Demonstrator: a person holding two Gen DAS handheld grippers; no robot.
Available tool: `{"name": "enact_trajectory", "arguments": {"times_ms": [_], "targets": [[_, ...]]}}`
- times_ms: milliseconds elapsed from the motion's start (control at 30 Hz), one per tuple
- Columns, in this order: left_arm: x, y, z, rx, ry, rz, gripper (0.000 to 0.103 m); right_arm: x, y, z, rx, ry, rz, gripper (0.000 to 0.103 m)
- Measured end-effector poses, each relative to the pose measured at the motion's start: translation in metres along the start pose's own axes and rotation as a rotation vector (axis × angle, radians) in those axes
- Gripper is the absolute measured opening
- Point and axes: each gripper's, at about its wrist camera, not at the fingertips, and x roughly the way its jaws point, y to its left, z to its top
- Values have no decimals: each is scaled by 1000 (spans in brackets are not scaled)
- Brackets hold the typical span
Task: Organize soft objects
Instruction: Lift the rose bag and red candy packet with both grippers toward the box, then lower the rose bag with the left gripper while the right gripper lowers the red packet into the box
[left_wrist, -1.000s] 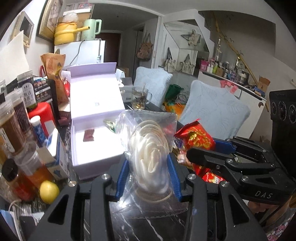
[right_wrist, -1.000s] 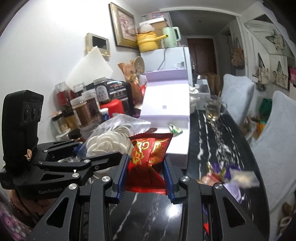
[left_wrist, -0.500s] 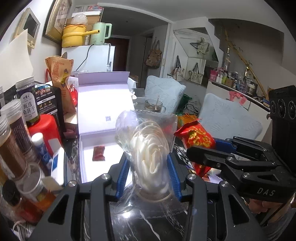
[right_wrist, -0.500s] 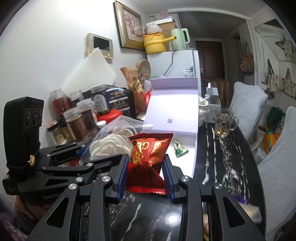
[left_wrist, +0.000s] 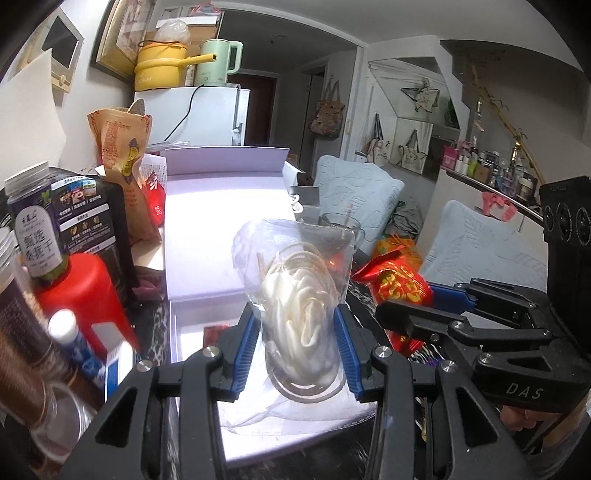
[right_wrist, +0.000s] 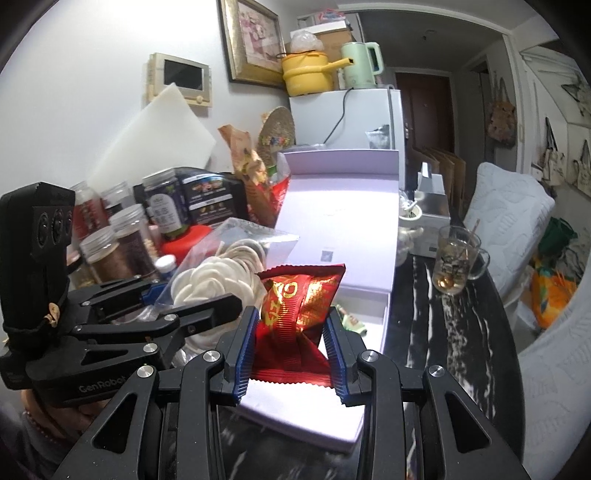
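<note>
While both grippers hang over the open white box (left_wrist: 207, 236), the left gripper (left_wrist: 295, 345) pinches a clear bag of white pads (left_wrist: 299, 306), its long axis upright, and the right gripper (right_wrist: 291, 345) squeezes a red snack packet (right_wrist: 299, 302), also standing upright, crimped top upward.

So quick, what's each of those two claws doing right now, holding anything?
Left gripper: closed on a clear bag of white pads.
Right gripper: closed on a red snack packet.
</note>
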Motion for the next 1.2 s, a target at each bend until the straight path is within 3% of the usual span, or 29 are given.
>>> {"name": "enact_trajectory", "arguments": {"times_ms": [333,633,1200], "targets": [[48,21,15,-38,34,18,41,48,-33,21,31,38,-4,35],[89,36,4,-39,114,84,41,91,-46,16,47,110,-17,35],[106,48,-3,-45,180,127,41,134,-56,4,38,208,-44,35]]}}
